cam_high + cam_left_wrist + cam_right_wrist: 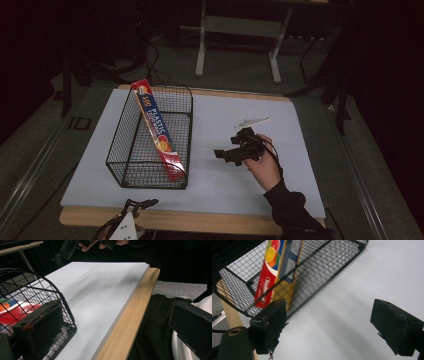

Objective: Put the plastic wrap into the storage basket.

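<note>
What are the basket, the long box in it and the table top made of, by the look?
Basket: thin black wire mesh, likely coated metal; the grid is see-through. Long box: printed cardboard, glossy, with sharp folded edges and fruit graphics. Table top: pale wood-grain edge under a matte white sheet, possibly foam board or plastic.

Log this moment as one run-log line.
right gripper: open, empty, over white board | left gripper: open, near edge | wrap box: leaning in wire basket | white utensil: on board

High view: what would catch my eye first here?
A red box of plastic wrap leans slanted inside a black wire basket on the white board's left half. Right of it, a hand holds the right gripper, jaws open, above the board, with a small white piece lying just beyond.
</note>
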A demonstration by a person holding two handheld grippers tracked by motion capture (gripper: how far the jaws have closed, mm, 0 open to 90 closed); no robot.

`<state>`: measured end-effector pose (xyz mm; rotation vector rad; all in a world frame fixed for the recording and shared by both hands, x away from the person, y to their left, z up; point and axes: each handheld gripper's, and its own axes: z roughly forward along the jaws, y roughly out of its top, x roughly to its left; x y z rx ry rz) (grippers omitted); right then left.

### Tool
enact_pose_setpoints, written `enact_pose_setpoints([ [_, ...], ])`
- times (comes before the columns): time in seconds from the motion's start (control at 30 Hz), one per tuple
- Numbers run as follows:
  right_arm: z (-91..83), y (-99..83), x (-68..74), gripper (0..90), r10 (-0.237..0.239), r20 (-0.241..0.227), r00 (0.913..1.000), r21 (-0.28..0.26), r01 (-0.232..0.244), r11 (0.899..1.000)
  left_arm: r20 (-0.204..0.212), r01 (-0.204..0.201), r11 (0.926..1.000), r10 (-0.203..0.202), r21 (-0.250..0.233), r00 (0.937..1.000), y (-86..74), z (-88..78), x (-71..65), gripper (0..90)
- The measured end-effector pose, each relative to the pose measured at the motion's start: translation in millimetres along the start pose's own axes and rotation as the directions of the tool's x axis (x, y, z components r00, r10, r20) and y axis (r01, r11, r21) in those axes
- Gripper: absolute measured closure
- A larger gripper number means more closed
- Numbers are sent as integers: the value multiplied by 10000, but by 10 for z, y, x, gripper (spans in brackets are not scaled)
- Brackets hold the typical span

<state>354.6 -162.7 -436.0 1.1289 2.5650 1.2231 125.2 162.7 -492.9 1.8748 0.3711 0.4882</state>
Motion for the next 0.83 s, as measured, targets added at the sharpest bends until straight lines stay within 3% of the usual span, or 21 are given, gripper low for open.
enact_pose_setpoints([
  [0.37,-74,-286,-156,136,57,92,9999,-522,-52,9986,4,-35,10000,35,55,10000,-1,11,-1,1],
  [0.57,-32,-373,-256,136,-404,232,9989,-445,414,9982,53,-65,10000,65,66,10000,-4,9,-1,1],
  [0.83,40,-475,-390,136,-143,246,9996,-243,149,9996,67,-85,10000,85,40,9999,-3,-5,2,1],
])
